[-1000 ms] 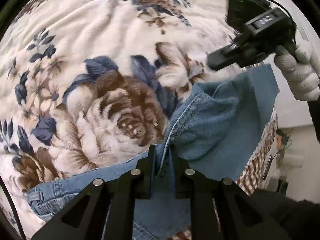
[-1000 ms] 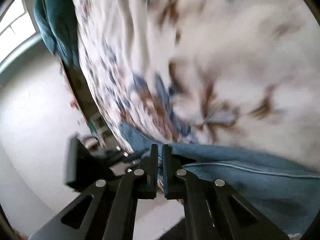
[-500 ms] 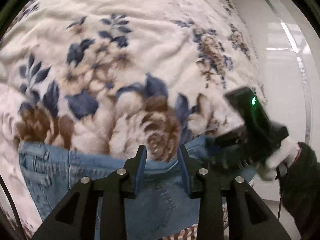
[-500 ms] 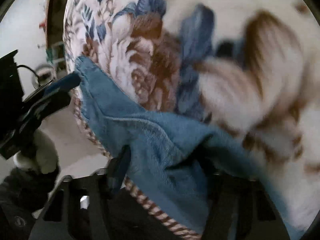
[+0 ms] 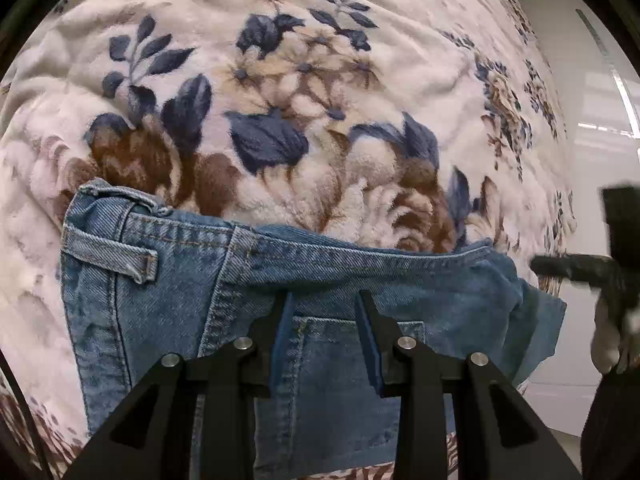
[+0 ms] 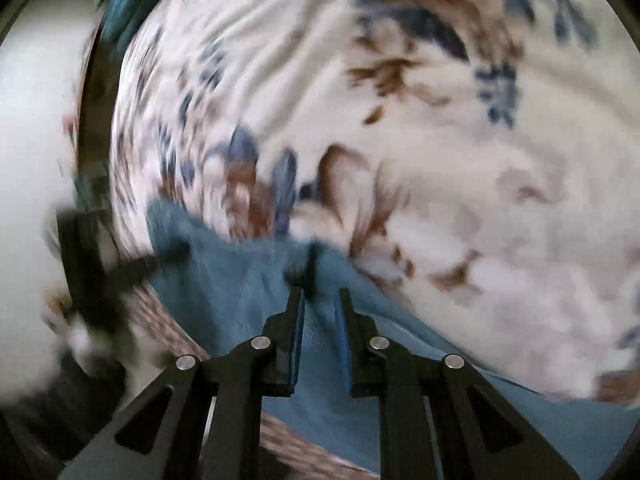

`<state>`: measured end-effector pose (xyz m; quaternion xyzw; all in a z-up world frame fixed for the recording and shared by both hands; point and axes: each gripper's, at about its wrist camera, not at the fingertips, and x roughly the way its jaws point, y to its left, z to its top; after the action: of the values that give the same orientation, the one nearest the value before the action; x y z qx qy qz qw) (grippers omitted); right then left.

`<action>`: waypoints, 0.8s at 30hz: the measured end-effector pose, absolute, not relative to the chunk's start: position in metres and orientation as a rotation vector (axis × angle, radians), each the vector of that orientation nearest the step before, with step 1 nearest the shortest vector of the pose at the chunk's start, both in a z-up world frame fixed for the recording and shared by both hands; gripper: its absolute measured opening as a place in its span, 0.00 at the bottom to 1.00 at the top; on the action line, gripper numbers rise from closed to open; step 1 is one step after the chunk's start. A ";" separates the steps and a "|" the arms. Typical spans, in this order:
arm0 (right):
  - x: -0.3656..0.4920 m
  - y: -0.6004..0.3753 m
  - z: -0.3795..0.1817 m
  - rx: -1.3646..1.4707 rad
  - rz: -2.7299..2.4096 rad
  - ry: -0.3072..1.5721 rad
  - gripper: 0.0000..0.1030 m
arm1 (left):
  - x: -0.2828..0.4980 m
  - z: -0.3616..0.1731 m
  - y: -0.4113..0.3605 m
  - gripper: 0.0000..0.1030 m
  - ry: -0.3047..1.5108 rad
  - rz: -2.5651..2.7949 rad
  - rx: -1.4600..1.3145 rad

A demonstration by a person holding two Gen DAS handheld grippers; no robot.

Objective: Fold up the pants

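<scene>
Seeing this from our two wrist cams:
pants: blue denim pants (image 5: 328,280) lie folded at the near edge of the floral blanket (image 5: 280,100), waistband to the left
left gripper: our left gripper (image 5: 324,312) hovers over the denim, jaws apart, nothing pinched; they opened within the last second
right gripper: our right gripper (image 6: 320,308), blurred, jaws just opening, fabric under the gap, not clamped
surroundings: gloved hand (image 5: 608,340) at right edge, white wall (image 5: 592,80) beyond; teal cloth (image 6: 120,4) past the blanket
obstructions: none that we see on the pants

Even soft light, left view sharp, right view motion-blurred, fisheye-bowed edges
</scene>
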<state>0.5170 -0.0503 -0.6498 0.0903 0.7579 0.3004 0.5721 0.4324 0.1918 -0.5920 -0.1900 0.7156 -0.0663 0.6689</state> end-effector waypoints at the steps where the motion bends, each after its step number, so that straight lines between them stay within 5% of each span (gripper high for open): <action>1: 0.507 -0.048 -0.639 0.056 0.719 1.749 0.45 | 0.433 -0.593 0.191 0.29 1.616 -0.151 -0.432; 2: 0.501 -0.045 -0.635 -0.061 0.719 1.736 0.59 | 0.433 -0.593 0.191 0.29 1.616 -0.150 -0.428; 6: 0.477 -0.038 -0.648 -0.354 0.781 1.722 0.57 | 0.433 -0.591 0.187 0.29 1.607 -0.143 -0.395; 7: 0.473 -0.035 -0.657 -0.401 0.786 1.727 0.51 | 0.432 -0.589 0.186 0.29 1.603 -0.139 -0.390; 9: 0.470 -0.034 -0.674 -0.460 0.762 1.722 0.06 | 0.432 -0.587 0.180 0.29 1.593 -0.130 -0.369; 13: 0.499 -0.098 -0.688 0.049 0.490 1.818 0.03 | 0.429 -0.585 0.175 0.29 1.586 -0.130 -0.367; 20: 0.494 -0.148 -0.722 0.519 0.262 1.860 0.04 | 0.427 -0.585 0.179 0.29 1.582 -0.097 -0.371; 24: 0.494 -0.135 -0.686 0.359 0.264 1.774 0.19 | 0.428 -0.569 0.182 0.29 1.560 -0.069 -0.372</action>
<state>0.4944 -0.1354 -0.6863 0.1555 0.7685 0.1145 0.6100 0.4277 0.1821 -0.5690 -0.1668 0.6988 -0.0307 0.6949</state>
